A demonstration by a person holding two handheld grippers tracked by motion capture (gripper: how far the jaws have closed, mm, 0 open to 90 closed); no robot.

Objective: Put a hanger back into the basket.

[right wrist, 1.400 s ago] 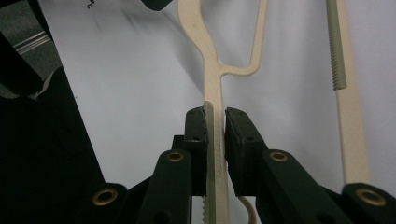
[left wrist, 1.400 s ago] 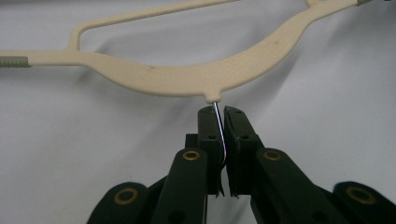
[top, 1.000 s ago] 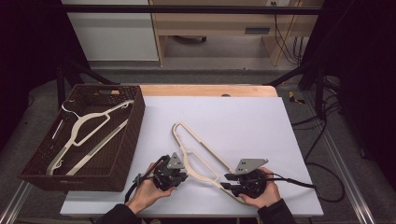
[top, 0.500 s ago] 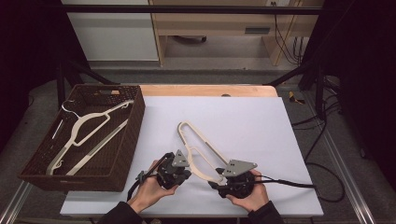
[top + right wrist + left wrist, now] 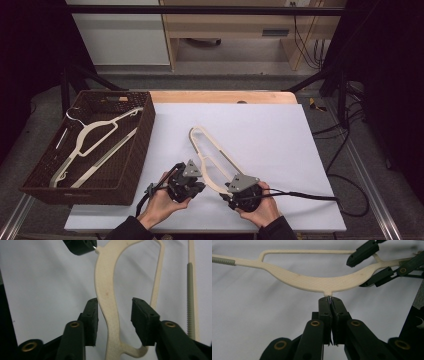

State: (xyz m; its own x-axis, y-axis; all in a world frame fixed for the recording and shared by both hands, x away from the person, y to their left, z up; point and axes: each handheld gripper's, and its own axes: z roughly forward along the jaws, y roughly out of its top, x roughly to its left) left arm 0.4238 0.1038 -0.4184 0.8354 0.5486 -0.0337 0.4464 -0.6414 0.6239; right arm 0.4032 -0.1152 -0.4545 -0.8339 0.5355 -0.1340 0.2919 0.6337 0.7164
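Note:
A cream plastic hanger [image 5: 215, 155] lies on the white table top [image 5: 270, 140]. My left gripper [image 5: 201, 179] is shut on the thin metal hook stub at the hanger's neck; in the left gripper view its jaws [image 5: 330, 302] meet under the hanger [image 5: 319, 282]. My right gripper [image 5: 226, 187] straddles one shoulder arm of the hanger [image 5: 106, 290]. Its jaws [image 5: 113, 312] have just been closing. The left pad is close against the arm and the right pad stands clearly apart from it.
A dark wicker basket [image 5: 145, 135] stands at the table's left with another cream hanger [image 5: 95, 140] inside. A black cable [image 5: 310, 197] trails right from my right gripper. A wooden strip [image 5: 220, 96] runs along the table's far edge.
My right gripper has moved left onto the hanger's near arm and its jaws have narrowed around it. The hanger has shifted a little. The left gripper has kept still.

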